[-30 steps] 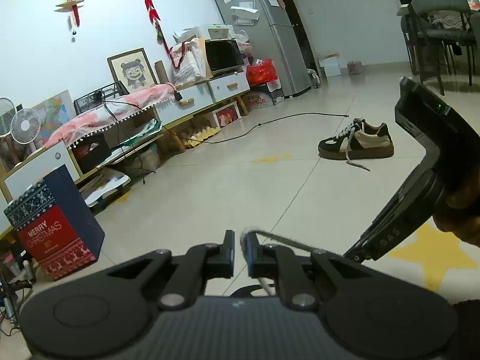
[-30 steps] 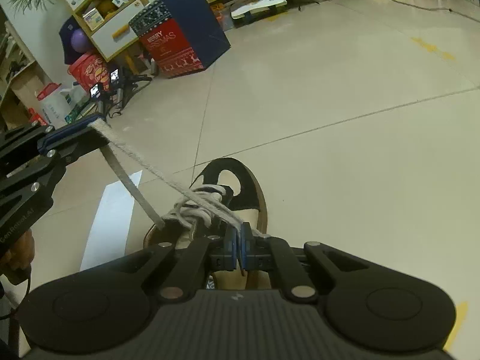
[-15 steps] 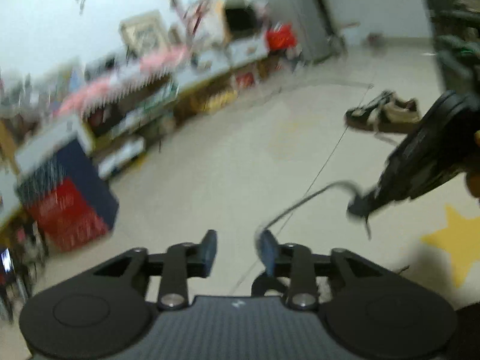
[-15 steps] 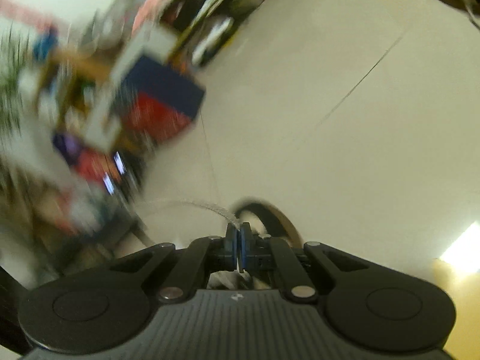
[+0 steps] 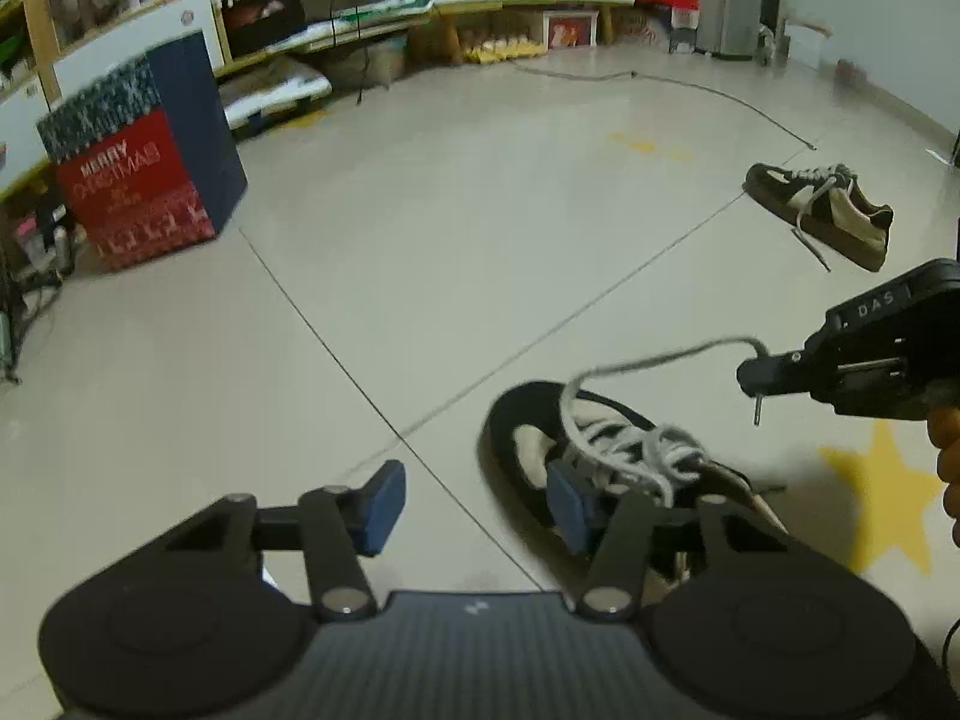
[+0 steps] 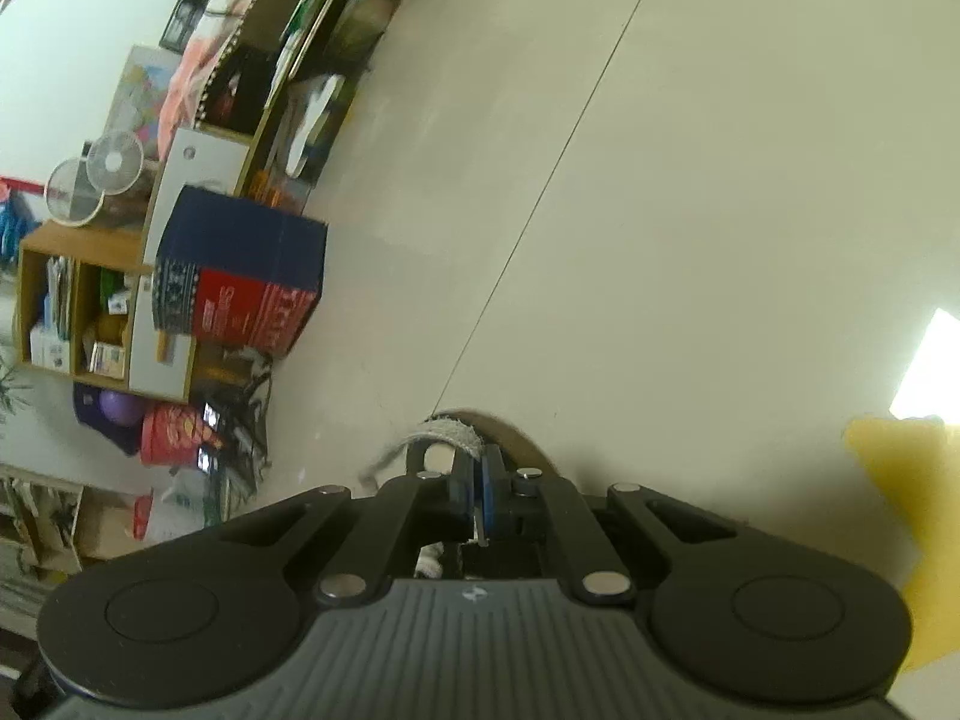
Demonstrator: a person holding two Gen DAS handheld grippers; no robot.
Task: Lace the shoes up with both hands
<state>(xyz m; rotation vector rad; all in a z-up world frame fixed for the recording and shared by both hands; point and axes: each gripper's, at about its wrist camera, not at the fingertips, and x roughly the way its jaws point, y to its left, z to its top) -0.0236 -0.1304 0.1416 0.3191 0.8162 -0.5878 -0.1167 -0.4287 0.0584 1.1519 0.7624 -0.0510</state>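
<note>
— Pale floor tiles (image 5: 540, 222) run right up to the cluttered shelving (image 5: 336, 18) along the far wall, and that red and navy Christmas box (image 5: 144, 168) stands in front of it. See where the shoe is?

— The near shoe (image 5: 528, 450), black with cream panels, sits on the floor just ahead of the left gripper (image 5: 474, 501). Its toe points away toward the wall, and a yellow star sticker (image 5: 888, 498) is on the tile to its right.

— And the left gripper's jaws?

— Apart and opening wider. Nothing is between the blue pads; the right-hand pad (image 5: 567, 504) stands in front of the shoe's side, though I can't tell if it touches.

— What about the lace?

— The grey lace (image 5: 654, 360) rises from the tangle over the eyelets, arcs up and across to the right gripper (image 5: 756, 369), and ends at its tip. A short stiff end hangs straight down below that tip.

— So the right one has it?

— Yes. From its own camera the right gripper (image 6: 477, 489) has its jaws pressed together, with the flat woven lace (image 6: 447, 432) looping over the tip and pinched between the pads. That view is rolled well over, so the shelving sits sideways.

— Anything else on the floor?

— A second shoe (image 5: 822, 210) lies well apart toward the right wall, its own lace trailing loose on the tile, and a dark cable (image 5: 720, 99) snakes across behind it. A bit of a hand (image 5: 948, 450) shows under the right gripper's handle.
</note>
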